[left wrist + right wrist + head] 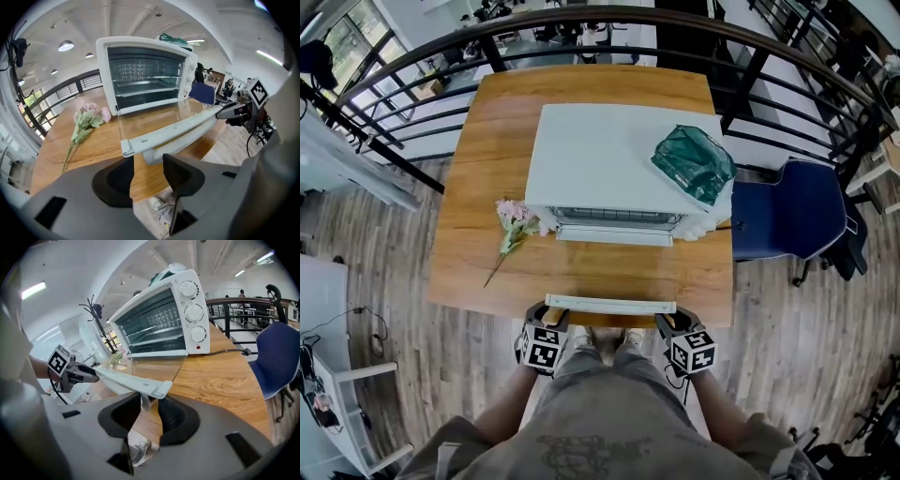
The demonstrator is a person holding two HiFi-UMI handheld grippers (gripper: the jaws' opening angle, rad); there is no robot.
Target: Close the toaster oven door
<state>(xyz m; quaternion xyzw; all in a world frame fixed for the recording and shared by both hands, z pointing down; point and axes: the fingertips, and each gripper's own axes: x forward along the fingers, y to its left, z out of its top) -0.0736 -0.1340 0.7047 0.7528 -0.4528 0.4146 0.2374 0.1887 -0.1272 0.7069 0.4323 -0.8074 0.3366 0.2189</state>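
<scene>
In the head view, the left gripper (549, 313) and the right gripper (670, 319) are being held at the two ends of the toaster oven door (609, 305), which is lying open and flat over the near edge of the table (483, 187). The toaster oven (609, 164) is standing well beyond the fingers, with a green bag (694, 164) lying on its top, far from the right fingers. Pink flowers (514, 225) are lying on the wood ahead of the left fingers. In the left gripper view, the left fingers (180, 173) are being kept apart, and the end of the door handle (154, 154) is sitting between their tips. It is lying against the right-hand pad while a gap is showing at the other, so nothing is being clamped. The door's glass is stretching away from the fingers toward the oven's racks. In the right gripper view, the right fingers (171, 416) are being held closer together but not closed. The other end of the handle is hanging between them, with a sliver of wood showing beside it, so no firm hold is being shown. A blue chair (276, 357) is standing off to the right of these fingers.
</scene>
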